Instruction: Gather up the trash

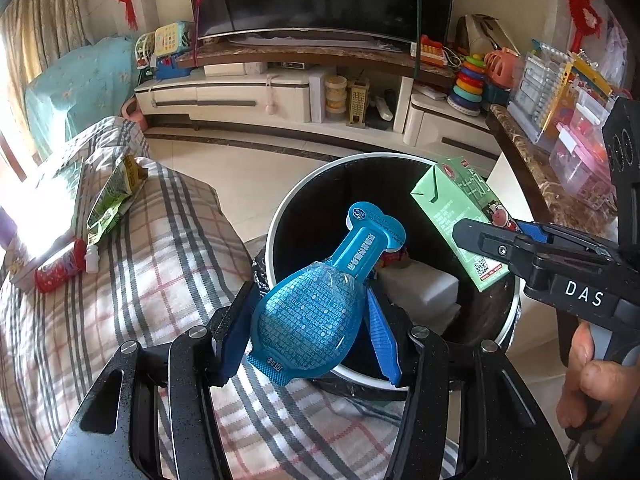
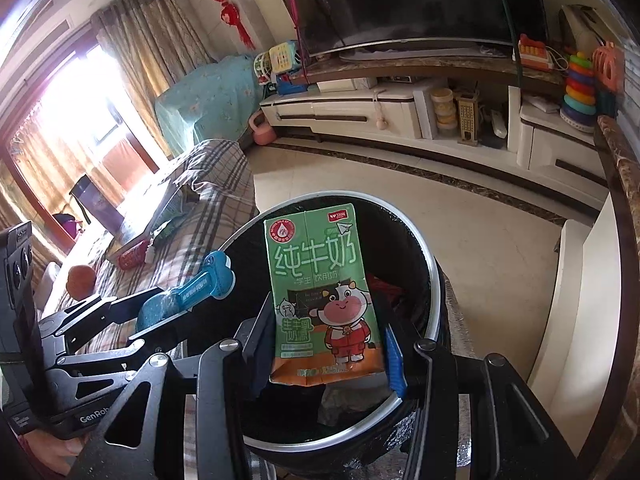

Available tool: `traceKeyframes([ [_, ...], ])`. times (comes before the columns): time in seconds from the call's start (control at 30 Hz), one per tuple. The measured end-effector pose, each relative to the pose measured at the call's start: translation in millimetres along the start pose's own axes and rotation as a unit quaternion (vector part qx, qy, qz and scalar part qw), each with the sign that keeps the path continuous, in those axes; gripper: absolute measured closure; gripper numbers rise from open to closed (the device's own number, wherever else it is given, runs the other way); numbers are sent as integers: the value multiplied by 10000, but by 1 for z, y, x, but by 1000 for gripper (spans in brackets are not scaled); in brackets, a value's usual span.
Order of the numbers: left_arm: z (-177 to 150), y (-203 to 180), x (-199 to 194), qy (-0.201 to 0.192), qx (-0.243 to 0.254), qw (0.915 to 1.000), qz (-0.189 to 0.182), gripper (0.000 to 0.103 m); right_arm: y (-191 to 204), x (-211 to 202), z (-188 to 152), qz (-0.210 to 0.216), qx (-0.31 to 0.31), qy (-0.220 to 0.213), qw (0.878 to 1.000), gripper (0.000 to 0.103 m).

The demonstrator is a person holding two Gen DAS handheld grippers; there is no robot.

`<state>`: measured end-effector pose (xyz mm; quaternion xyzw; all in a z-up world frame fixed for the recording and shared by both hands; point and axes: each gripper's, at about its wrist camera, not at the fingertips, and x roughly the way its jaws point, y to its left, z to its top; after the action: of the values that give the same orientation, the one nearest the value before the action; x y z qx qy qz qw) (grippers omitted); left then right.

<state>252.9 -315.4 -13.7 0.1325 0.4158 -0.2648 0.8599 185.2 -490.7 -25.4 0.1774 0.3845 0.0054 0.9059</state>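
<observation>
My left gripper (image 1: 310,314) is shut on a blue plastic blister pack (image 1: 320,304) and holds it over the near rim of a round black trash bin (image 1: 280,216). The pack also shows in the right wrist view (image 2: 188,292). My right gripper (image 2: 328,344) is shut on a green milk carton (image 2: 324,300) and holds it upright over the bin's opening (image 2: 434,280). In the left wrist view the carton (image 1: 460,216) hangs over the bin's right side. White and red trash lies inside the bin.
A plaid-covered sofa (image 1: 120,280) lies left of the bin, with a green snack bag (image 1: 112,200), a red can (image 1: 56,272) and a small white bottle (image 1: 92,258) on it. A TV cabinet (image 1: 240,96) stands across the tiled floor. A marble-topped counter (image 1: 520,160) with toys is at right.
</observation>
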Motion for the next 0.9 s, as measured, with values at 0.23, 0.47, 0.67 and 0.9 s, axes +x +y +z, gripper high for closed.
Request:
traceKeyframes([
  [0.23, 1, 0, 4, 46, 22, 10000, 15, 50, 1, 1, 4, -42, -34, 6, 10000, 57],
  [0.47, 2, -3, 6, 63, 76, 9999, 41, 49, 0, 4, 5, -63, -4, 68, 10000, 55],
  [0.67, -1, -4, -3, -116, 75, 9999, 53, 25, -4, -2, 3, 12, 131, 41, 9999, 51],
  [0.9, -24, 14, -33, -426, -141, 9989, 128, 19, 5, -32, -11, 115, 227, -339, 9991, 30],
])
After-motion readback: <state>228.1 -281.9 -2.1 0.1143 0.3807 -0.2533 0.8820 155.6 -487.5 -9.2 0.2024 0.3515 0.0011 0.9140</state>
